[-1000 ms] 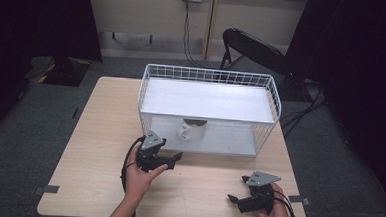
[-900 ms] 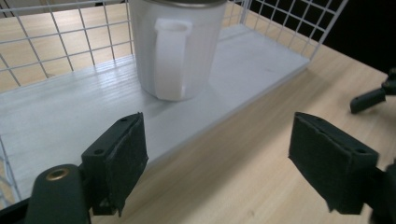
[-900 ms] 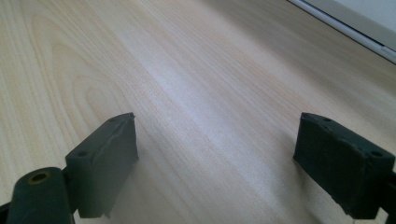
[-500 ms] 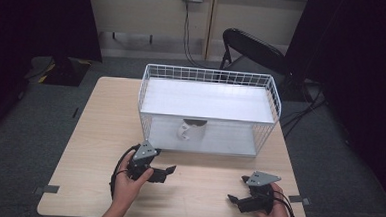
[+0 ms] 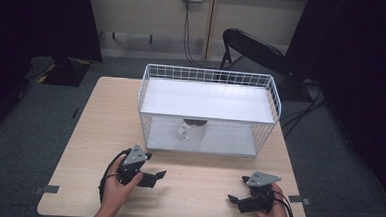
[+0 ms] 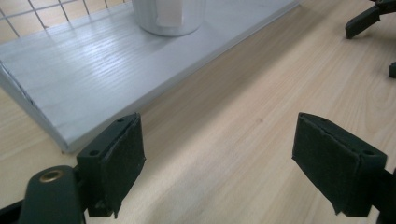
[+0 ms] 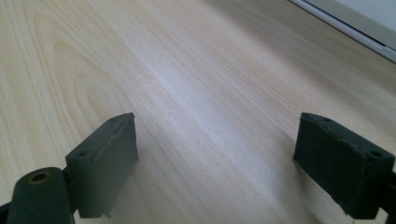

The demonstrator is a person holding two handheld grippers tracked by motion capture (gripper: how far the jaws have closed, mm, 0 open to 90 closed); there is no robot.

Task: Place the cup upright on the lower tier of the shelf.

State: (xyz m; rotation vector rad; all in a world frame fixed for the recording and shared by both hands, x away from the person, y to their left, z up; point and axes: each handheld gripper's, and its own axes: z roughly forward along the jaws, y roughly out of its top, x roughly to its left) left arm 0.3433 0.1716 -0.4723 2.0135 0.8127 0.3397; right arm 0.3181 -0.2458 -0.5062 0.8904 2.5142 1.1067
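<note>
Placement looks finished: the white cup (image 5: 190, 130) is seen upright on the lower white shelf (image 5: 219, 140) of the wire basket rack (image 5: 210, 77), near that shelf's front edge and left of its middle. In the left gripper view the cup (image 6: 169, 16) is shown standing just behind the shelf's front lip. The left gripper (image 5: 158, 176) is held low over the desk (image 5: 100, 113) near its front edge, jaws spread wide with nothing between them. The right gripper (image 5: 232, 198) is held by the front right corner, likewise spread and empty, bare wood being seen between its jaws. Little is judged left beyond resting both grippers.
</note>
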